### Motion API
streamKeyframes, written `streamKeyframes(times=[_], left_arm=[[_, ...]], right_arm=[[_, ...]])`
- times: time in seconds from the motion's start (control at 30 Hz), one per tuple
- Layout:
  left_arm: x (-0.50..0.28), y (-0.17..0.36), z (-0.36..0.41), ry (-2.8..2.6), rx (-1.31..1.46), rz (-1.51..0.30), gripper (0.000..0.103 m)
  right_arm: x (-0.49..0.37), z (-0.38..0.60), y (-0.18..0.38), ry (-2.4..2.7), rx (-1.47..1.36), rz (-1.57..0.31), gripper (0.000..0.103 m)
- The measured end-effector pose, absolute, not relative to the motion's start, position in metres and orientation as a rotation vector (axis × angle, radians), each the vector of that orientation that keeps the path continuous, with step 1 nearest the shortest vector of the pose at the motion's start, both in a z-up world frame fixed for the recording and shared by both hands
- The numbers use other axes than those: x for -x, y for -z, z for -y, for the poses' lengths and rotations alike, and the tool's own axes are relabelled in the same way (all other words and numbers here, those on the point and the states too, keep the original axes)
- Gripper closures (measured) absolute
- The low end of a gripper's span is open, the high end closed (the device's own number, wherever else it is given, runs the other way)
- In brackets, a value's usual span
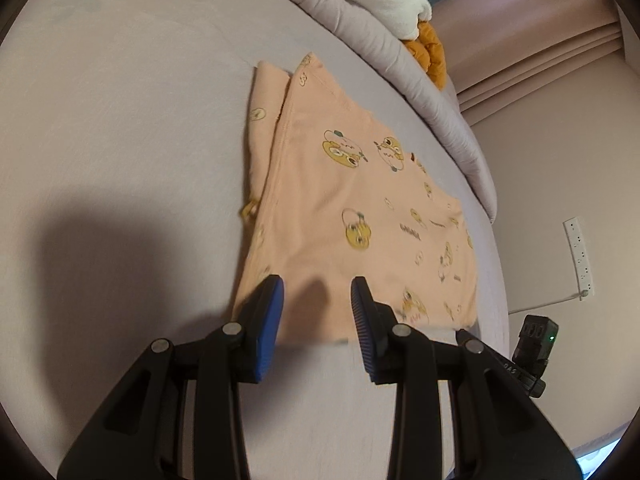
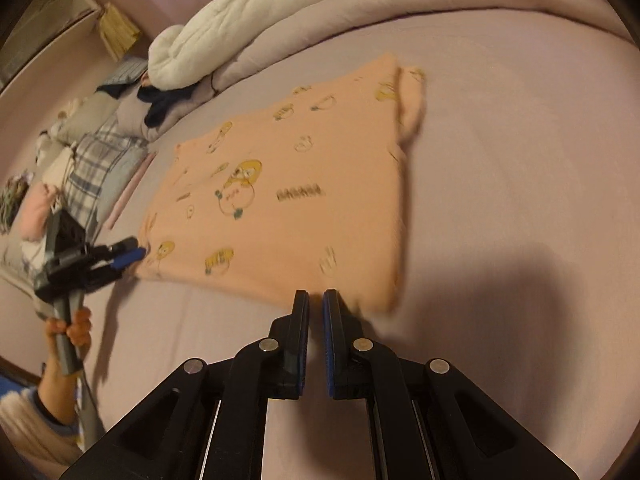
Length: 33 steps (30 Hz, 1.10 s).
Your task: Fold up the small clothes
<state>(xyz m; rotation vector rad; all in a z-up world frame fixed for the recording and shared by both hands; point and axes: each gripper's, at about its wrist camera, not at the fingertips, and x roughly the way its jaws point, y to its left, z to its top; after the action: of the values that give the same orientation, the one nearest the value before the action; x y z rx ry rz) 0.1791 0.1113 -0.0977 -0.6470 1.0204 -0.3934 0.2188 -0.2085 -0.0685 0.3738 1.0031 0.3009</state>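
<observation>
A small peach garment [image 1: 340, 200] with yellow cartoon prints lies flat and partly folded on the lilac bed sheet [image 1: 120, 140]. My left gripper [image 1: 318, 288] is open, its blue pads over the garment's near edge, nothing between them. In the right wrist view the same garment [image 2: 288, 196] lies ahead. My right gripper [image 2: 316, 298] has its pads nearly together at the garment's near hem, with a narrow gap and no cloth seen in it. The left gripper [image 2: 132, 258] also shows there, at the garment's left corner.
A rolled grey quilt [image 1: 384, 52] with white [image 2: 224, 28] and orange [image 1: 430, 54] soft items lies behind the garment. Pillows and plaid clothes [image 2: 96, 160] pile at the left. A wall socket strip [image 1: 578, 256] is at the right.
</observation>
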Motion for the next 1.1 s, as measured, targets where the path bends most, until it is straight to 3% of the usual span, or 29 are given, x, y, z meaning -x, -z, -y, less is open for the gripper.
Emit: streamKeyframes(times=[0.1, 0.17, 0.2, 0.33, 0.6, 0.73, 1.1], left_arm=[[-0.167, 0.088, -0.114, 0.373, 0.622, -0.996, 0.061], [-0.158, 0.081, -0.116, 0.335, 0.588, -0.974, 0.037], [-0.156, 0.079, -0.117, 0.320, 0.576, -0.963, 0.036], [-0.154, 0.072, -0.118, 0.296, 0.536, -0.944, 0.036], [-0.167, 0.083, -0.119, 0.286, 0.532, -0.958, 0.036], [-0.176, 0.090, -0.120, 0.288, 0.532, -0.973, 0.036], [-0.212, 0.095, -0.098, 0.316, 0.460, -0.974, 0.036]], right_arm=[[-0.207, 0.213, 0.066, -0.261, -0.348, -1.013, 0.099], [-0.200, 0.215, 0.059, -0.257, -0.365, -1.000, 0.098], [-0.198, 0.210, 0.055, -0.261, -0.370, -0.990, 0.096], [-0.197, 0.193, 0.049, -0.295, -0.370, -0.959, 0.083], [-0.211, 0.150, 0.039, -0.412, -0.375, -0.926, 0.080], [-0.219, 0.140, 0.037, -0.446, -0.383, -0.923, 0.067], [-0.269, 0.115, 0.040, -0.463, -0.370, -0.934, 0.066]])
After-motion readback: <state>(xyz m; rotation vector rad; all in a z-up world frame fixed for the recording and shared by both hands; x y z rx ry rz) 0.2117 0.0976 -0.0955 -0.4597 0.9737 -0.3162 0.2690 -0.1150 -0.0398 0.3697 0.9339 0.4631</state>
